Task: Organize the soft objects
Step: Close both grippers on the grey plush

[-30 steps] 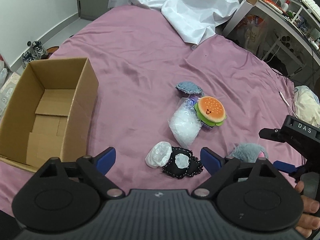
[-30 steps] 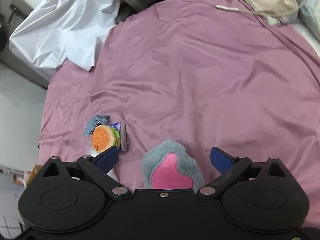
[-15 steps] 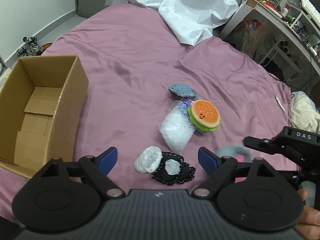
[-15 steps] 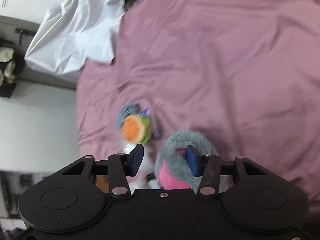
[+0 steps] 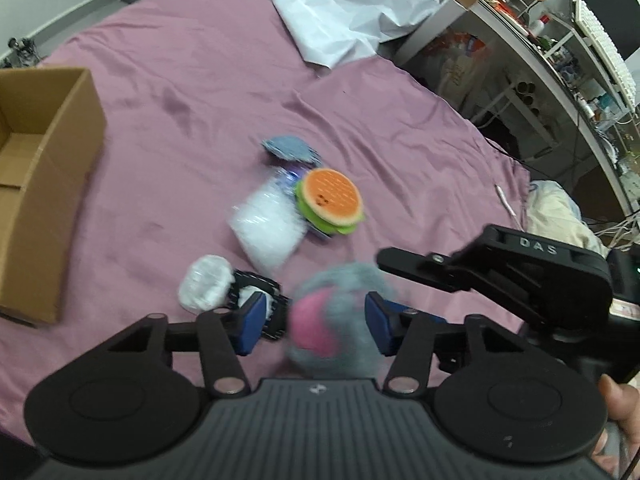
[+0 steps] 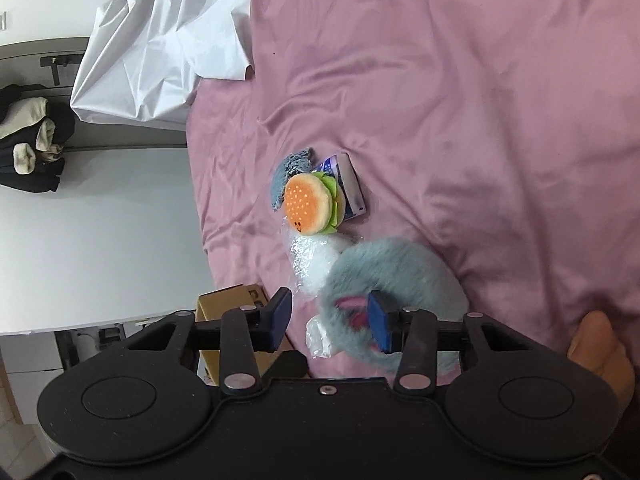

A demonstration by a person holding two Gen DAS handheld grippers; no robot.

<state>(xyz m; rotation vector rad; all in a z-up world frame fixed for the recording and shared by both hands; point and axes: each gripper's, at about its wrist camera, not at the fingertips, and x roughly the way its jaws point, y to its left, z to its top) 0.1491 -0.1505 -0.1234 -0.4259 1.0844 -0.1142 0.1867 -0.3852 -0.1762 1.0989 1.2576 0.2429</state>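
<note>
Left view, low in the middle: left gripper, blue fingers spread wide apart, gripping nothing. In the gap, a fuzzy grey toy with a pink patch, all blurry. Seems to touch the right blue finger there, but too blurry to say for sure.

Right side of the same view: right gripper, black, with one long finger reaching out just above the toy. Other finger hidden.

Right view, low in the middle: right gripper from behind. Blue fingers a fair way apart. Toy bunched around the right finger and spilling past it to the right. Only the toy's left edge in the gap. Cannot tell whether squeezing the toy or just touching it.

Middle of the left view, on the pink bed: a burger, orange on top, green at the edge. Lies on a clear bag of white stuff. Just above, a small blue-grey cloth. Down and left of the bag, a white lump touching a black patch, partly hidden behind the left finger.

Left edge of the left view: a brown box, open on top, well apart from the pile.

Top of the left view: a crumpled white sheet. Upper right corner: messy shelves.

Right view again: burger in the middle, box peeking out behind the left finger.
</note>
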